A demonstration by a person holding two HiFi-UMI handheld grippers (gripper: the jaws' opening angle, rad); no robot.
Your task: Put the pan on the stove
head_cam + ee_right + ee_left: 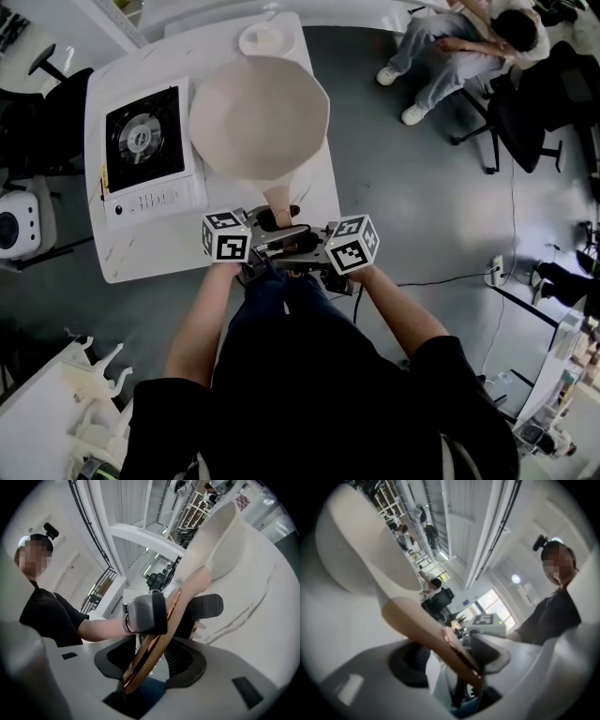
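Observation:
A cream pan (259, 117) is up off the white table (150, 253), tilted, just right of the stove (141, 141), a white single-burner unit with a black top. The pan's tan handle (279, 199) points toward me. My left gripper (262, 225) and right gripper (298, 239) sit side by side on that handle. In the left gripper view the handle (422, 625) runs between the jaws of the left gripper (450, 653), under the pan's pale underside (361, 541). In the right gripper view the right gripper (173, 609) pinches the handle (187, 592) between its pads.
A small white dish (262, 39) sits at the table's far end. A person sits on a chair at the upper right (459, 47). A black chair (47, 112) and a white device (14, 225) stand left of the table. A cable (441, 279) crosses the grey floor.

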